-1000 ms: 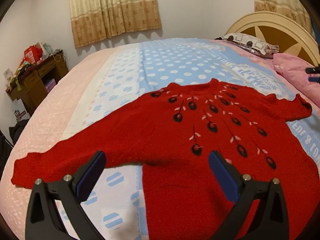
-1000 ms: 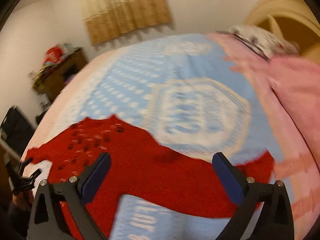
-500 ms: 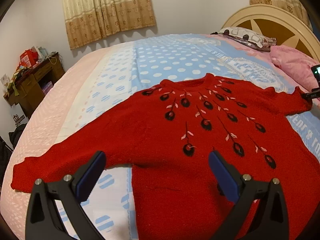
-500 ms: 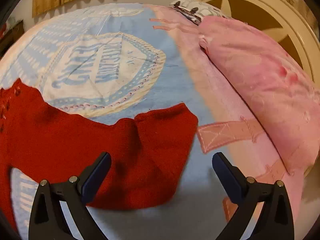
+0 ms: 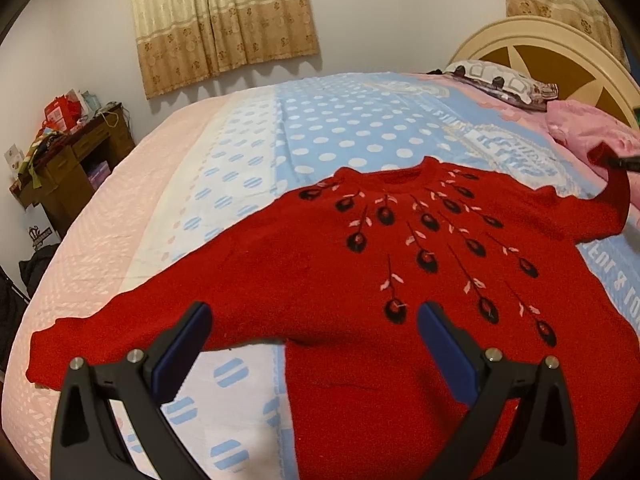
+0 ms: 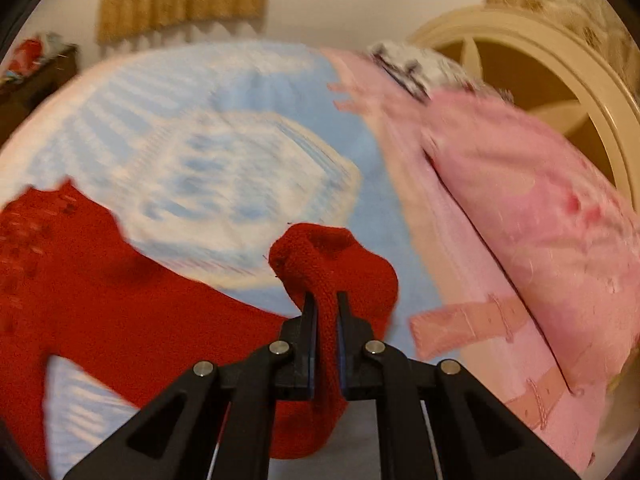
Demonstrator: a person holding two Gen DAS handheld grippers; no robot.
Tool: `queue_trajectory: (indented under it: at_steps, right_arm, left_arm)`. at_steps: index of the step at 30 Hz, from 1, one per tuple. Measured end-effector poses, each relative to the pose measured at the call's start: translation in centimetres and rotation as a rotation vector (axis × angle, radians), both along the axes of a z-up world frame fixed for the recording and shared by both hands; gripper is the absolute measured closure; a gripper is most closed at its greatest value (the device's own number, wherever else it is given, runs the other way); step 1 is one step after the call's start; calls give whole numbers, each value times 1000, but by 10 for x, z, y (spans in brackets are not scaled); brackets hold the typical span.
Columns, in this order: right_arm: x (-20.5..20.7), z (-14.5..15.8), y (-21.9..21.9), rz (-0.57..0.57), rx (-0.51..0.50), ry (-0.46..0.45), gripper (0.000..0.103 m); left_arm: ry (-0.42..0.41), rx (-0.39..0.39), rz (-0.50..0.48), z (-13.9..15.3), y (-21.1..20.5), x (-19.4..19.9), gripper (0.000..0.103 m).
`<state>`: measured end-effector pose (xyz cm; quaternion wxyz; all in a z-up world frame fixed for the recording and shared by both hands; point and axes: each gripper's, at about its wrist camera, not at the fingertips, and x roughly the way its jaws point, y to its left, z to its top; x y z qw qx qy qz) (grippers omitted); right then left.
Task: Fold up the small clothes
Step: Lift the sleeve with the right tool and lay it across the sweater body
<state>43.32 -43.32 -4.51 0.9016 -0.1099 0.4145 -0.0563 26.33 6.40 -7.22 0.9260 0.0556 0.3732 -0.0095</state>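
Note:
A small red sweater (image 5: 360,280) with black and pink flower embroidery lies face up and spread flat on the bed. My left gripper (image 5: 314,330) is open and empty, hovering above the sweater near its left armpit and left sleeve (image 5: 120,336). My right gripper (image 6: 326,304) is shut on the cuff of the right sleeve (image 6: 332,256) and holds it lifted off the bed. In the left wrist view that lifted sleeve (image 5: 616,188) rises at the far right, pinched by the right gripper's dark tip.
The bed has a blue, white and pink blanket (image 5: 352,128). A pink pillow (image 6: 540,216) and a patterned pillow (image 5: 500,80) lie by the cream headboard (image 5: 560,52). A cluttered wooden desk (image 5: 68,164) stands left of the bed.
My right gripper went from open above the right sleeve's end to shut on the cuff and has lifted it. My left gripper stayed open, shifting slightly over the sweater.

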Motion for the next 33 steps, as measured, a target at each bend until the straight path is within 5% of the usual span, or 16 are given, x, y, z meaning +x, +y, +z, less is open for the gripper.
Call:
queue_trajectory:
  at_steps: [6,12,16,22,24,26,33]
  right_arm:
    - [-5,69,112,228,26,-129,96]
    - [-5,95,215,415,67,-181,96]
    - [-1,76,286,536,98,-156,96]
    - [24,-13,350,618,166,12,94]
    - [26,-35,353,620,200,52,79]
    - [25,-49,347,620,251,83,6]
    - [-3,-37,300,615,350,62,5]
  left_arm:
    - [-28,-14,44,10,13,1,0]
    - [-17,-78,80,12,35,8,0]
    - [2,-100,98,9,47,13,0]
    - [31,-90,87,9,47,19,0]
    - [40,-92,73,10,43,21,0]
    - [41,-80,63,12,39,23,0]
    - [89,-92,-25,14,2,46,0]
